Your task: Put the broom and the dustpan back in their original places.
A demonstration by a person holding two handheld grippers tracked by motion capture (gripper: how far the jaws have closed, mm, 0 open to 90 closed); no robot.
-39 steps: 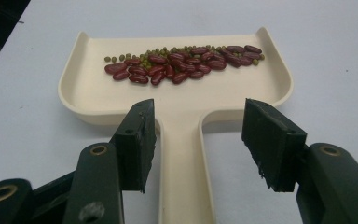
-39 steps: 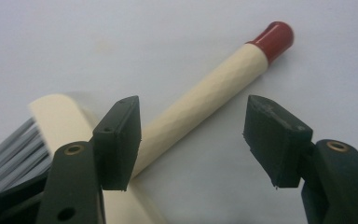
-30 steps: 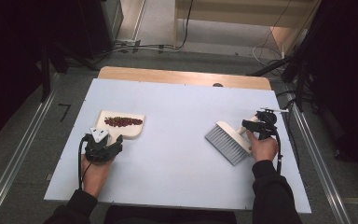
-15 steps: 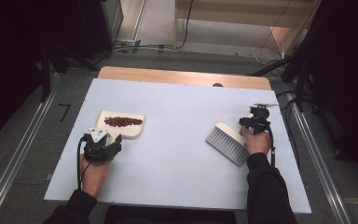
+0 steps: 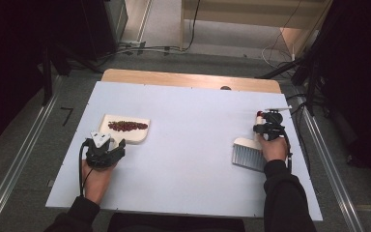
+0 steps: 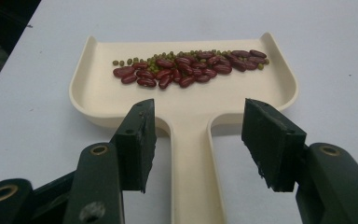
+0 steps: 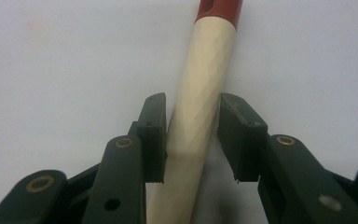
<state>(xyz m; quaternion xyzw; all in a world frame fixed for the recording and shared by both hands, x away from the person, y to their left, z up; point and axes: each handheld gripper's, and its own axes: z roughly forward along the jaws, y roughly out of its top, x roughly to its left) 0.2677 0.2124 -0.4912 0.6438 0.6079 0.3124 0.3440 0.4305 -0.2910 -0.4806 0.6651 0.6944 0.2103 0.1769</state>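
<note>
A cream dustpan [image 5: 125, 137] holding red and green beans [image 5: 128, 125] lies on the left of the table. My left gripper [image 5: 117, 144] stands open astride its handle [image 6: 191, 154]; both pads are clear of it, and the beans [image 6: 186, 70] lie across the pan ahead. On the right lies a brush [image 5: 248, 153] with grey bristles and a cream handle [image 7: 200, 93] tipped in red [image 7: 219, 9]. My right gripper [image 5: 265, 122] has just been closing, and in the right gripper view its pads [image 7: 154, 135] sit against both sides of that handle.
The pale blue table top [image 5: 193, 145] has a wooden strip [image 5: 188, 79] along its far edge. Metal rails [image 5: 328, 159] run down the floor on both sides, and cables [image 5: 159, 48] lie on the floor beyond the table.
The right gripper's jaws have come together on the brush handle, and the brush has shifted slightly to the right. The left hand and the dustpan have not moved.
</note>
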